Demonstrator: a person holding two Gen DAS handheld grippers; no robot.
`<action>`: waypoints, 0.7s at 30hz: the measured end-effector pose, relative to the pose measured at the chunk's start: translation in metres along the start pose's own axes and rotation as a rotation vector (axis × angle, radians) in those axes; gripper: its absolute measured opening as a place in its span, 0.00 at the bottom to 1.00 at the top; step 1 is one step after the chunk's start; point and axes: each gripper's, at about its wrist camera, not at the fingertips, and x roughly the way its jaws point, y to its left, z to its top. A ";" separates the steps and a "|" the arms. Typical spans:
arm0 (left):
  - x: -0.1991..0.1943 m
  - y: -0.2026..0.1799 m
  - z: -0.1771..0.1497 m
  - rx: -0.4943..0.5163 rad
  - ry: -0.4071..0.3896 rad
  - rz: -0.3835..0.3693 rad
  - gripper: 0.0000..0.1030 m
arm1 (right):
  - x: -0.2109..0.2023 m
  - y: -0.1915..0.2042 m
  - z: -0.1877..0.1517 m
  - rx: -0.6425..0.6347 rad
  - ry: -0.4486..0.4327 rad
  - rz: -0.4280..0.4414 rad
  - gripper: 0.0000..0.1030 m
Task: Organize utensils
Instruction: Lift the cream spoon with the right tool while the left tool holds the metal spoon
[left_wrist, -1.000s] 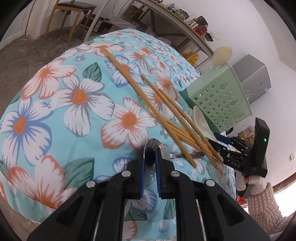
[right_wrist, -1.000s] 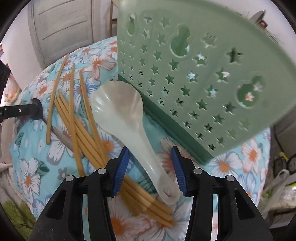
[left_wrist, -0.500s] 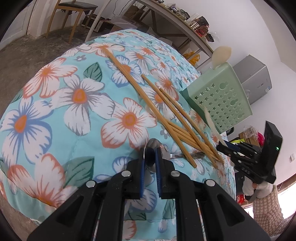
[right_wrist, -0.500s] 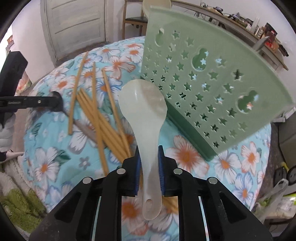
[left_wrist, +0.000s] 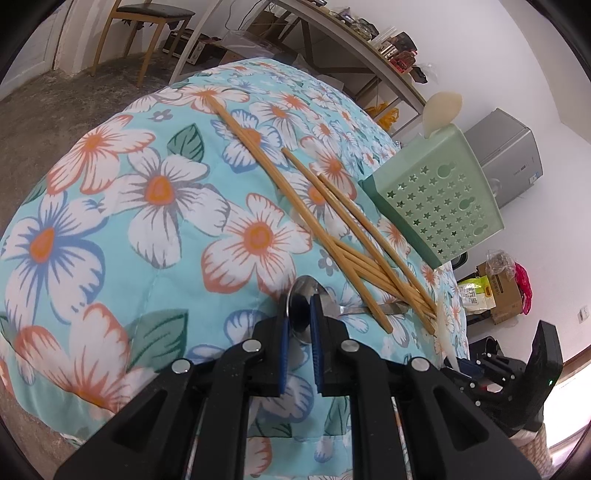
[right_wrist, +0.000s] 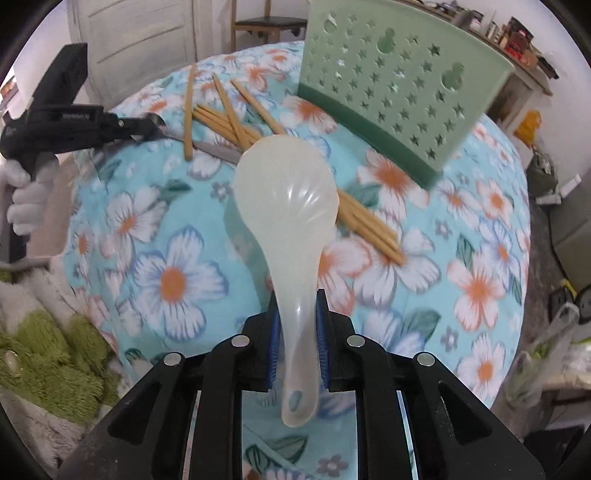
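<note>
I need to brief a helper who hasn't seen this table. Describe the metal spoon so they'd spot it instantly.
On the floral tablecloth, find the green perforated holder, then the loose chopsticks fanned beside it. The metal spoon lies partly under their near ends, its bowl pinched by the left gripper: the only shiny steel piece.

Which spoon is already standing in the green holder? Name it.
The white plastic spoon whose bowl pokes above the green holder. Another white spoon is clamped in the right gripper; the metal spoon is in the left gripper.
</note>
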 end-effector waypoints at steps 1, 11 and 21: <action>0.000 0.000 0.000 0.000 0.000 0.000 0.10 | -0.001 0.001 0.000 0.003 -0.004 -0.009 0.27; -0.001 0.000 -0.001 -0.002 -0.001 0.001 0.10 | -0.003 0.038 0.026 -0.001 -0.142 -0.089 0.42; -0.002 0.000 -0.002 -0.003 -0.002 0.000 0.10 | 0.026 0.085 0.042 -0.120 -0.168 -0.354 0.11</action>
